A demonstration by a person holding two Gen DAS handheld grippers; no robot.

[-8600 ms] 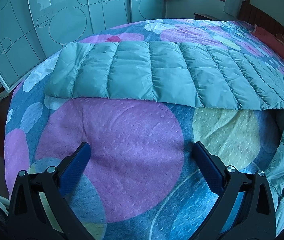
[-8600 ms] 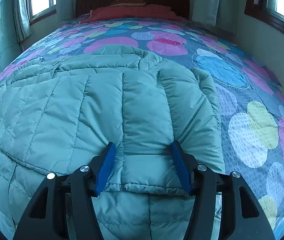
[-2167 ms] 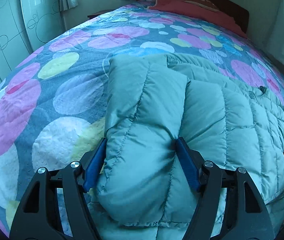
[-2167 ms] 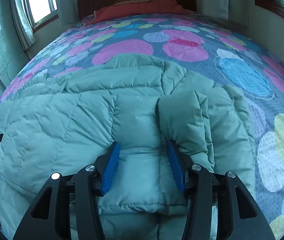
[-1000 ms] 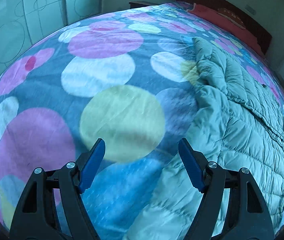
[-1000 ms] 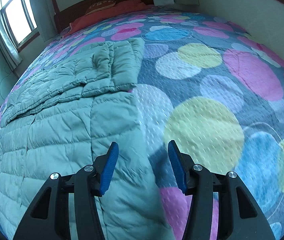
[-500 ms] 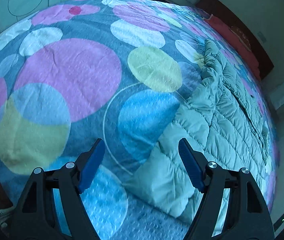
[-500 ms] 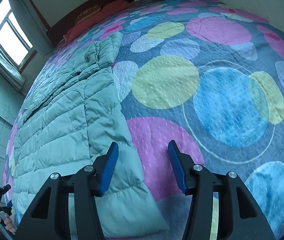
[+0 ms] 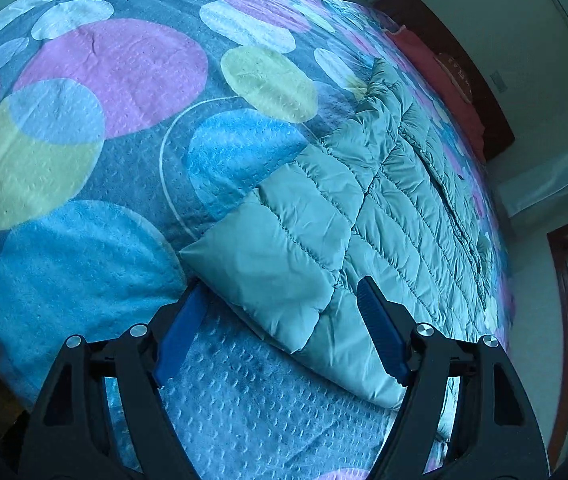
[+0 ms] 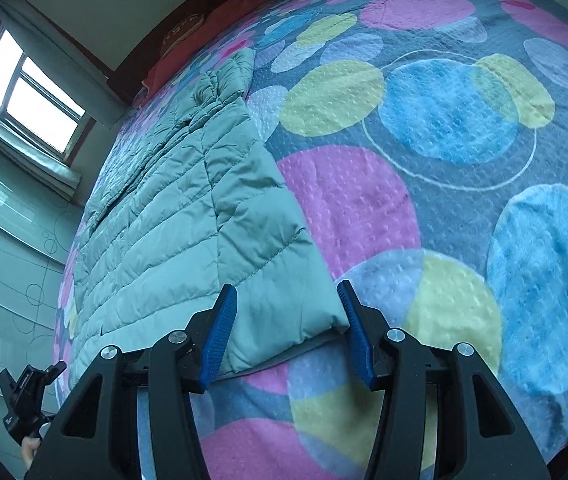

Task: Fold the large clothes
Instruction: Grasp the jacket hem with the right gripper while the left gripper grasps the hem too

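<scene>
We saw the left gripper [image 9: 280, 330] with its jaws standing wide and empty, straddling the near left corner of the jacket [image 9: 363, 216]; no pad pressed the fabric; the right gripper [image 10: 289, 332] had its jaws about half apart, the near right hem corner lying between them, also not pinched as far as we could tell; the jacket lay flat along the bed [image 9: 84, 128], sleeves folded in, collar end toward the headboard [image 10: 152, 46]; risks as we judged them: the shell looked slick and puffy, so a shallow bite could take only the top layer and leave the under layer behind, skewing the fold; the folded-in sleeve panel at the left corner sat loose on top and could slide or flop open when lifted; uneven lift by the two hands could twist the hem; the bedspread looked nubbly and might get nipped with the hem; materials: a quilted teal down jacket, stitched in horizontal channels, soft, rounded edges, long rectangular outline; bedspread textured, with big pink, blue and yellow circles; a red pillow [image 9: 439, 76] sat at the head end; the other gripper showed small at the lower left of the right view.
</scene>
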